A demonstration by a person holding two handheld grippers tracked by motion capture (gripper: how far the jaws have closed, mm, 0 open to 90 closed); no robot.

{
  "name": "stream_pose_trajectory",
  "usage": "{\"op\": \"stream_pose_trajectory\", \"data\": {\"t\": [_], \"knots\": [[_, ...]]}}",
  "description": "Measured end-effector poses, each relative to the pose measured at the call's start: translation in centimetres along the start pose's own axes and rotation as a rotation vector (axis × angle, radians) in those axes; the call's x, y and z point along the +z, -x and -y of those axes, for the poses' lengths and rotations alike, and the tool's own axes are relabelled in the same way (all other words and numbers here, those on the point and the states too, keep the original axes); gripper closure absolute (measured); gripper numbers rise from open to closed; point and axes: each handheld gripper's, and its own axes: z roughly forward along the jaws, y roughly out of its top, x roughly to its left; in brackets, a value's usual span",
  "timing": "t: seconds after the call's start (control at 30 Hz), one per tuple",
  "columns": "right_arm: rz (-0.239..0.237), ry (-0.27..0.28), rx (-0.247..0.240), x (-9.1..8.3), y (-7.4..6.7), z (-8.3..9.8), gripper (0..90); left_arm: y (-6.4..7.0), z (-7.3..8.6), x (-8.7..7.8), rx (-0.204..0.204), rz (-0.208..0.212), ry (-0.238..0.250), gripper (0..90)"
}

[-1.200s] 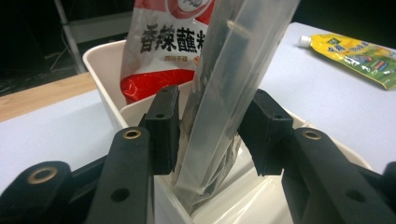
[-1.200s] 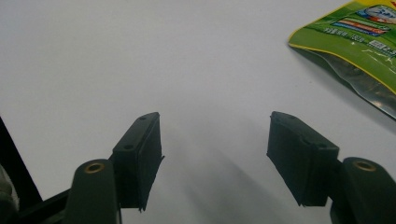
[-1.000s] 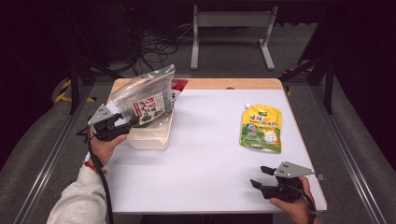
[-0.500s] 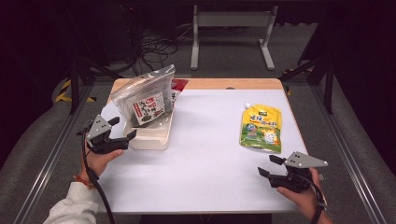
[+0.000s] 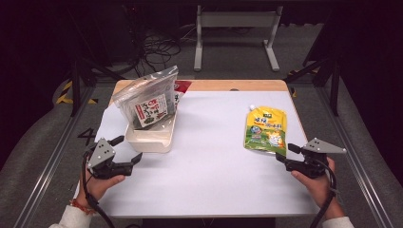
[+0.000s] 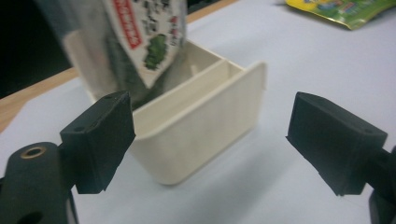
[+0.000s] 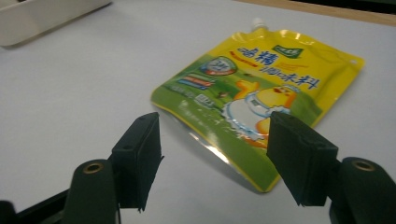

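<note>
currently both hands are hovering low over the white table (image 5: 214, 161). the right gripper (image 5: 285, 155), jaws spread and empty, is facing the flat yellow-green spouted pouch (image 5: 265, 129), seemingly just short of its near edge; sliding one jaw under that edge should help. the left gripper (image 5: 127, 148) is gaping, empty, beside the cream plastic bin (image 5: 148, 137) holding a clear seaweed bag (image 5: 145, 102).

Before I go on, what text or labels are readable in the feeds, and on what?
"鸡精" and "调味料": large characters on the yellow-green spout pouch.
Green logo at its top and small print on its blue badge: too blurred to read.
Red and black print on the clear bag standing in the cream bin: blurred, unreadable.
"4": floor marking left of the table.
</note>
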Motion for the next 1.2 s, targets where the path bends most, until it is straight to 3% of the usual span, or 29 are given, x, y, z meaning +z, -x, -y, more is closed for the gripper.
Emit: {"op": "stream_pose_trajectory", "data": {"t": [0.07, 0.27, 0.47, 0.6, 0.73, 0.83, 0.93, 1.03, 1.2], "knots": [[0.011, -0.007, 0.026, 0.4, 1.0, -0.1, 34.8, 0.6, 0.1, -0.1, -0.009, 0.02, 0.0, 16.7], [0.059, -0.019, 0.045, 1.7, 2.3, -0.1, 34.3, 2.6, 0.5, -0.1, -0.004, 0.093, -0.012, 17.3], [0.069, -0.053, 0.096, 3.8, 3.6, -0.3, 31.2, 4.5, 1.1, 1.1, 0.039, 0.151, -0.076, 17.0], [0.028, -0.099, 0.177, 5.8, 4.5, -0.3, 26.8, 5.4, 1.3, 2.1, 0.111, 0.182, -0.129, 17.1], [-0.003, -0.123, 0.209, 7.0, 4.8, -0.3, 21.4, 5.8, 1.4, 2.7, 0.127, 0.196, -0.149, 16.5], [-0.007, -0.147, 0.263, 7.6, 5.2, -0.3, 16.4, 6.1, 1.5, 3.1, 0.149, 0.199, -0.175, 16.4], [-0.007, -0.165, 0.258, 7.8, 5.1, -0.6, 16.7, 6.4, 1.6, 3.4, 0.161, 0.214, -0.185, 16.2], [-0.017, -0.17, 0.255, 7.9, 5.0, -0.7, 23.6, 6.7, 1.5, 3.6, 0.17, 0.231, -0.188, 16.2], [-0.081, -0.167, 0.285, 7.9, 5.1, -0.7, 48.7, 6.6, 1.3, 3.9, 0.145, 0.266, -0.179, 16.6]]}}
